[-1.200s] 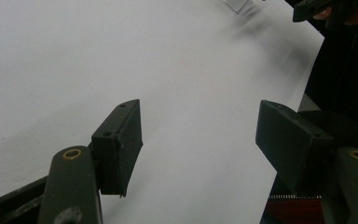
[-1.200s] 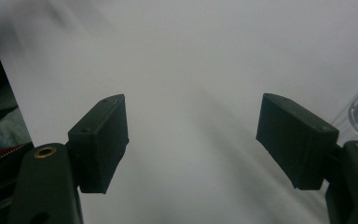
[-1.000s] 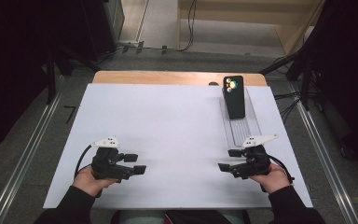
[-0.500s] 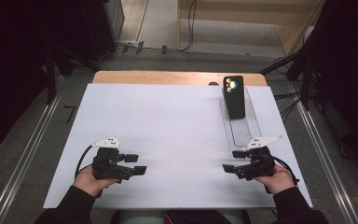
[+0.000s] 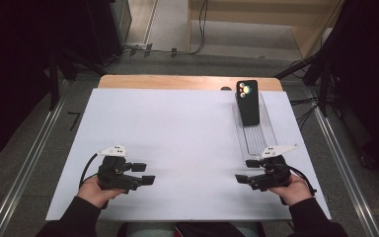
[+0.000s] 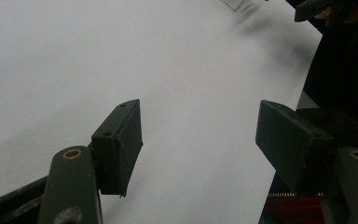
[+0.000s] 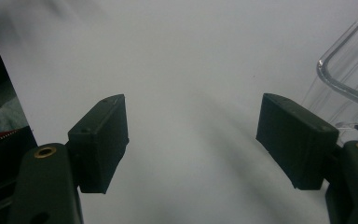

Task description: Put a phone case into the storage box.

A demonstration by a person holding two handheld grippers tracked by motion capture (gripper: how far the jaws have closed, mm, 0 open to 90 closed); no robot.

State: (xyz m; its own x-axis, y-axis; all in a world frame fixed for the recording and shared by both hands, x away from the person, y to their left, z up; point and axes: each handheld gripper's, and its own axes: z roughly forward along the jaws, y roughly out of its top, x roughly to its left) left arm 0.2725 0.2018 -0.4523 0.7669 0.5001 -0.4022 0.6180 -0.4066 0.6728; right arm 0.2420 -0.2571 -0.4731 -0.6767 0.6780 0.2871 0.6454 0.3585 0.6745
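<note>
A black phone (image 5: 247,101) with coloured lenses on its back stands leaning at the far end of a clear plastic tray (image 5: 256,137) on the right of the white tabletop (image 5: 187,128). My left gripper (image 5: 145,174) rests low over the near left of the table, pointing right, open with nothing between its jaws. My right gripper (image 5: 245,171) is at the near right, just in front of the tray, pointing left, also open and empty. In the left gripper view my left gripper (image 6: 200,140) faces bare white surface. In the right gripper view my right gripper (image 7: 191,140) has the tray's rim (image 7: 349,79) to its right.
The white sheet lies on a wooden table whose back edge (image 5: 187,82) shows. Metal rails (image 5: 24,163) run along the floor on both sides, and cables (image 5: 197,29) lie on the floor beyond. The other gripper (image 6: 317,7) shows at the top right of the left gripper view.
</note>
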